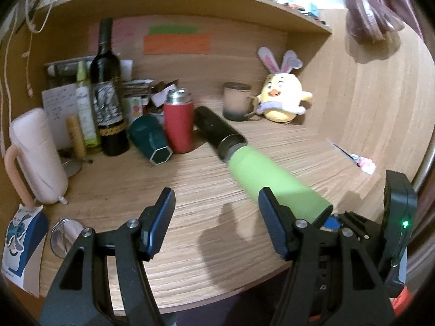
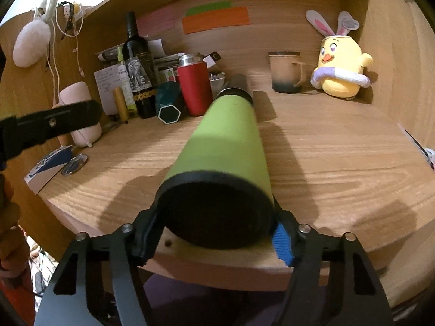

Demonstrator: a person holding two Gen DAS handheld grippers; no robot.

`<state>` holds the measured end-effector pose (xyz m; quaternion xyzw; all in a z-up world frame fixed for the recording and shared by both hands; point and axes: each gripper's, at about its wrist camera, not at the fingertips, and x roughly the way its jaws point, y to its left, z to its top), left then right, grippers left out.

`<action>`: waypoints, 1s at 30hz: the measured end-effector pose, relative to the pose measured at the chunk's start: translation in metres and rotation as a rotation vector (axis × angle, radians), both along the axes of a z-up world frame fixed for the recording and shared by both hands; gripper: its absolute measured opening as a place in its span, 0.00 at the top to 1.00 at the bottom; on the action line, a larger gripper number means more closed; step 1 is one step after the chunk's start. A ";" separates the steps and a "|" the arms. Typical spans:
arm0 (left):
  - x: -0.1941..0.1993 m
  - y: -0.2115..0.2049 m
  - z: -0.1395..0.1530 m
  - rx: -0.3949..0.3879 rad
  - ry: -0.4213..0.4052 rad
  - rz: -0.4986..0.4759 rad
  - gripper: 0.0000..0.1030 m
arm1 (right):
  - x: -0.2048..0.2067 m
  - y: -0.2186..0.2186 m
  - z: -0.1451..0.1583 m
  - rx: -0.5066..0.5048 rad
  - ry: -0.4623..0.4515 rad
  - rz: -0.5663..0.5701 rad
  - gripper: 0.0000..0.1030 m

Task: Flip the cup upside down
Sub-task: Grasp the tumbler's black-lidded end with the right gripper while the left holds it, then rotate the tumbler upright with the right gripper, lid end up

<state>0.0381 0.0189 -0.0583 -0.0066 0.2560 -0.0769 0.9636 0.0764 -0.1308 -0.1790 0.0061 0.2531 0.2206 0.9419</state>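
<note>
The cup is a tall lime-green tumbler with a black lid and black base. My right gripper is shut on its base end and holds it level above the wooden desk, lid end pointing toward the back. In the left wrist view the green tumbler slants across the middle, with the right gripper clamped at its lower right end. My left gripper is open and empty, to the left of the tumbler above the desk's front edge. Its arm shows in the right wrist view.
At the back left stand a wine bottle, a red flask, a tipped dark green cup and a pink jug. A beige mug and a yellow chick plush sit at the back right. A shelf hangs overhead.
</note>
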 end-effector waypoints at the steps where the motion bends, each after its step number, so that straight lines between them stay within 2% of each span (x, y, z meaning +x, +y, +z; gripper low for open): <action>1: 0.000 -0.003 0.001 0.002 -0.003 -0.005 0.38 | -0.001 -0.004 0.000 0.009 0.006 0.007 0.39; 4: 0.000 -0.010 0.005 0.002 -0.008 -0.028 0.39 | -0.007 -0.010 0.004 0.026 -0.001 0.015 0.39; 11: -0.001 -0.020 0.021 -0.019 -0.031 -0.086 0.39 | -0.020 -0.019 0.031 0.034 -0.083 0.028 0.40; 20: 0.001 -0.027 0.060 -0.072 -0.092 -0.209 0.38 | -0.021 -0.018 0.075 0.039 -0.193 0.053 0.41; 24: 0.013 -0.032 0.072 -0.057 -0.113 -0.224 0.38 | -0.016 -0.012 0.089 0.041 -0.227 0.069 0.41; 30: 0.048 -0.032 0.080 -0.050 -0.070 -0.223 0.38 | -0.002 -0.006 0.097 0.043 -0.232 0.089 0.41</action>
